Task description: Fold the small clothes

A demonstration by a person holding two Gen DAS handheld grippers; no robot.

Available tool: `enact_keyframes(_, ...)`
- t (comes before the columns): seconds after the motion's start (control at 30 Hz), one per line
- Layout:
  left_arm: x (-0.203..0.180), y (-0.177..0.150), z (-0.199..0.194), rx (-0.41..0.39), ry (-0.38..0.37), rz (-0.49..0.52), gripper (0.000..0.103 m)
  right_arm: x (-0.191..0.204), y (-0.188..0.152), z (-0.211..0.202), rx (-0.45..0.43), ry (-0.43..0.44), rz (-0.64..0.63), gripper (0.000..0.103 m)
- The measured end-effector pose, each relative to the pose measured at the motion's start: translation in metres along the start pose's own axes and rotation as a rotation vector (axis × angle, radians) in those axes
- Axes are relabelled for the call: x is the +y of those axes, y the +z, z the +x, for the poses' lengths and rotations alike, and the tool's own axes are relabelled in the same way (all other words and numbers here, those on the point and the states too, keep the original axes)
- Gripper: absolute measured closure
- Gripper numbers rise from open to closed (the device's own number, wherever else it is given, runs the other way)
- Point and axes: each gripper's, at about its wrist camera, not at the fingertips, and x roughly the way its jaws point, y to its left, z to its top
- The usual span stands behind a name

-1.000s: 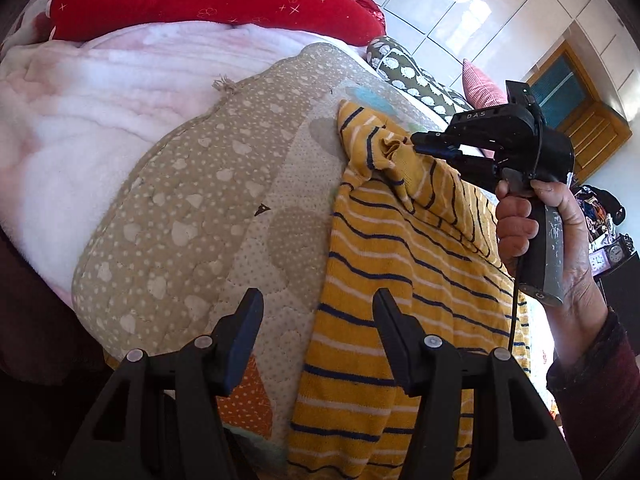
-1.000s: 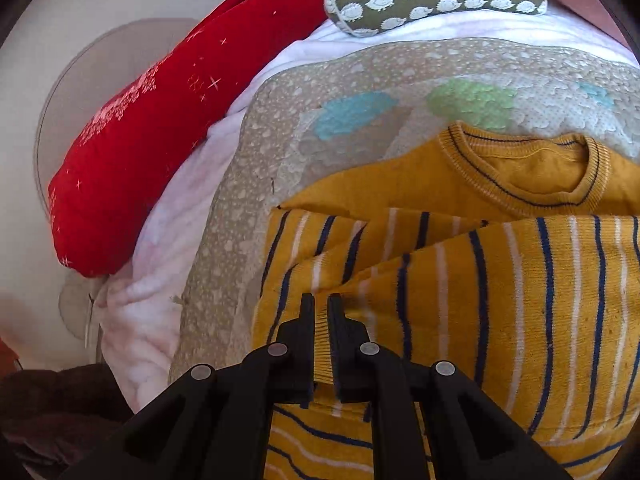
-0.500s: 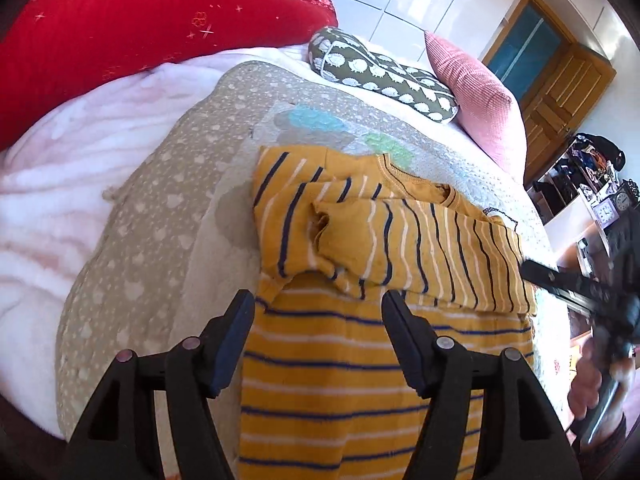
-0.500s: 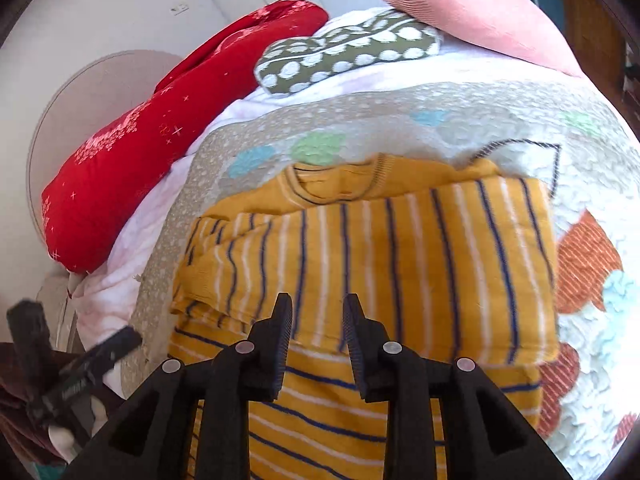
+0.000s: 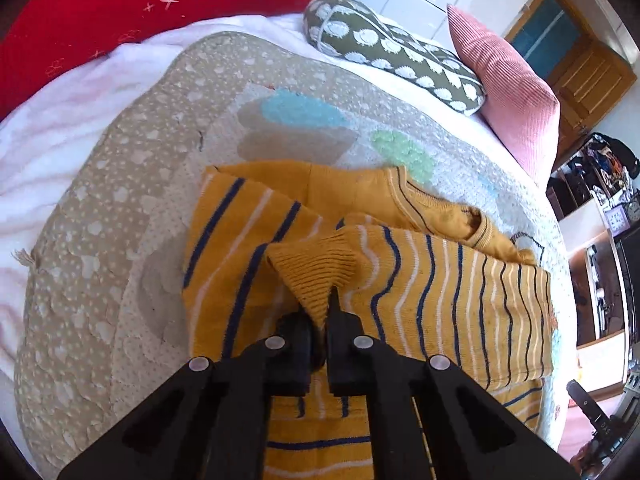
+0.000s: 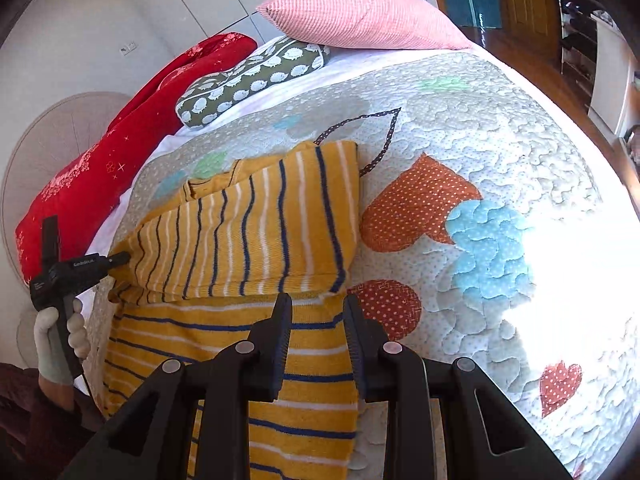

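Observation:
A small yellow sweater with navy and white stripes (image 5: pixel 440 304) lies on the quilt, one sleeve folded across its chest. My left gripper (image 5: pixel 322 312) is shut on the ribbed cuff of that sleeve (image 5: pixel 316 272). In the right wrist view the sweater (image 6: pixel 256 232) lies at centre left and the left gripper (image 6: pixel 120 258) pinches its left edge. My right gripper (image 6: pixel 316 308) is open and empty, just above the sweater's lower body near the folded sleeve's edge.
A patchwork quilt (image 6: pixel 480 184) with hearts covers the bed. A pink pillow (image 6: pixel 360 16), a green patterned cushion (image 6: pixel 248 80) and a red blanket (image 6: pixel 112 160) lie at the head. A wooden door (image 5: pixel 584 76) and shelves stand to the right.
My left gripper has moved forward and shut on the sleeve cuff. My right gripper let go of the sleeve, opened wider and drew back to the right.

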Motion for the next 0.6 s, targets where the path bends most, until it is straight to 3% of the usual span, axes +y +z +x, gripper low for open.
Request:
enact_keyframes(0.13,0.007,0.003,0.007,-0.01,0.104,0.021,0.097,-0.001,0.003,0.015,0.004,0.015,0.021,0.075)
enact_keyframes(0.23,0.017,-0.001,0.018,0.029,0.128,0.008,0.084,0.003,0.009,0.025,-0.011,0.005,0.027,0.075)
enact_keyframes(0.37,0.021,-0.002,0.019,0.026,0.094,-0.014,0.078,0.023,0.024,0.035,-0.037,0.049,0.024,0.075)
enact_keyframes(0.47,0.027,-0.002,0.016,0.032,0.058,-0.052,0.073,0.037,0.031,0.06,0.014,0.084,-0.008,0.075)
enact_keyframes(0.57,0.039,-0.006,0.005,0.039,0.028,-0.09,0.073,0.029,0.031,0.089,0.075,-0.036,-0.009,0.076)
enact_keyframes(0.6,0.043,-0.009,-0.002,0.038,0.02,-0.097,0.072,0.02,0.029,0.093,0.077,-0.052,0.016,0.081)
